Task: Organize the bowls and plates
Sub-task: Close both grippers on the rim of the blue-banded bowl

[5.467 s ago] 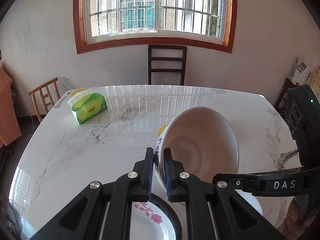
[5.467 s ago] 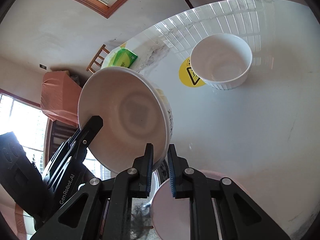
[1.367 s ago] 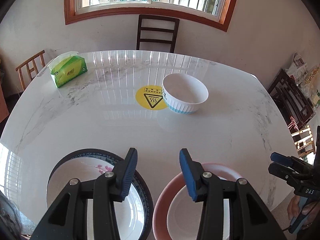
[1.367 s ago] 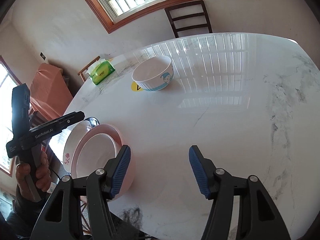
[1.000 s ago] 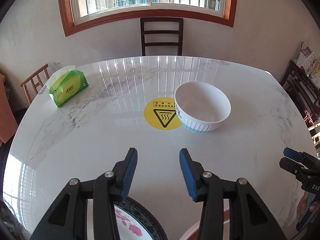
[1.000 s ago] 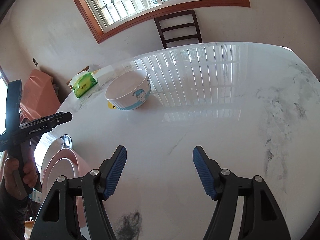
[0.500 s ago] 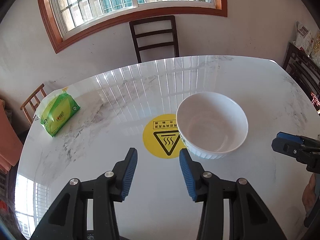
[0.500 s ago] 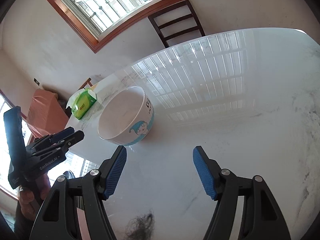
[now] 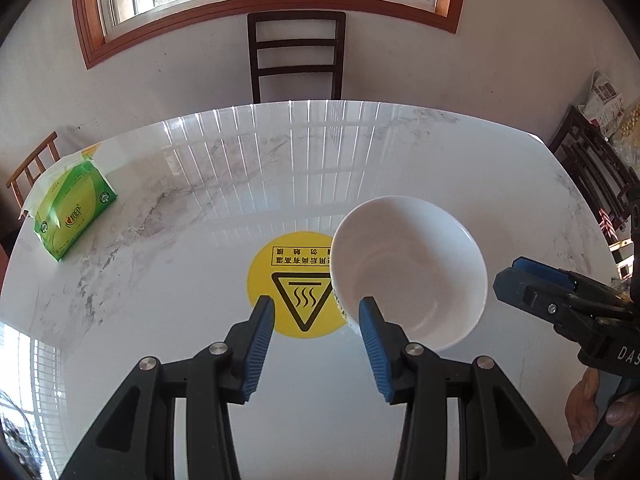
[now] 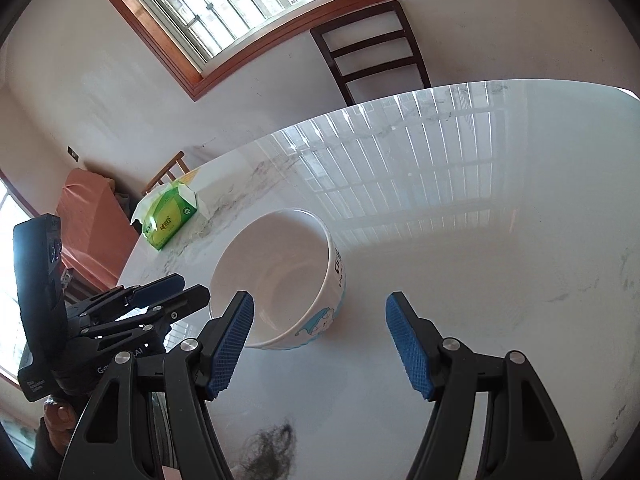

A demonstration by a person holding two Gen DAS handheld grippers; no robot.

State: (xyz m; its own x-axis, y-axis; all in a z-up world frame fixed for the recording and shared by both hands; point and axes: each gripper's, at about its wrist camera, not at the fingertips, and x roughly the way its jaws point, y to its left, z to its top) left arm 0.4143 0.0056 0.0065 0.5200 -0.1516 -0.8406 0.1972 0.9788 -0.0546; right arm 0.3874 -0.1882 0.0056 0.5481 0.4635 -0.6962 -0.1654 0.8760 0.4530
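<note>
L gripper point(image 9: 316, 318): jaws part open, nothing between the pads. Its right pad sits in front of the bowl's point(image 9: 408, 272) near-left rim in the left wrist view; contact can't be told. Left pad is over the yellow sticker point(image 9: 294, 284).

R gripper point(image 10: 320, 338): jaws wide, nothing held. Bowl point(image 10: 280, 276) lies ahead of the gap, toward the left pad; that pad overlaps the bowl's near rim in the right wrist view, touching or not unclear. In the left wrist view the R gripper point(image 9: 520, 276) comes in from the right edge, tips near the bowl's right side but apart from it.

Bowl: white, deep, upright, empty inside. Ribbed outer wall w/ blue cartoon figure and blue band low on the side, some dark print near the rim. Stands on the marble tabletop point(image 9: 160, 300) about mid-table, partly covering the right edge of the sticker.

Both grippers pitch down toward the tabletop, one on each side of the bowl. A hand point(image 9: 592, 404) grips the R handle, lower right; another hand point(image 10: 56, 420) shows under the L gripper point(image 10: 176, 292) body at lower left in the right wrist view.

Green tissue pack point(image 9: 72, 210) at far-left tabletop edge. Dark chair point(image 9: 296, 56) behind, under the window.
</note>
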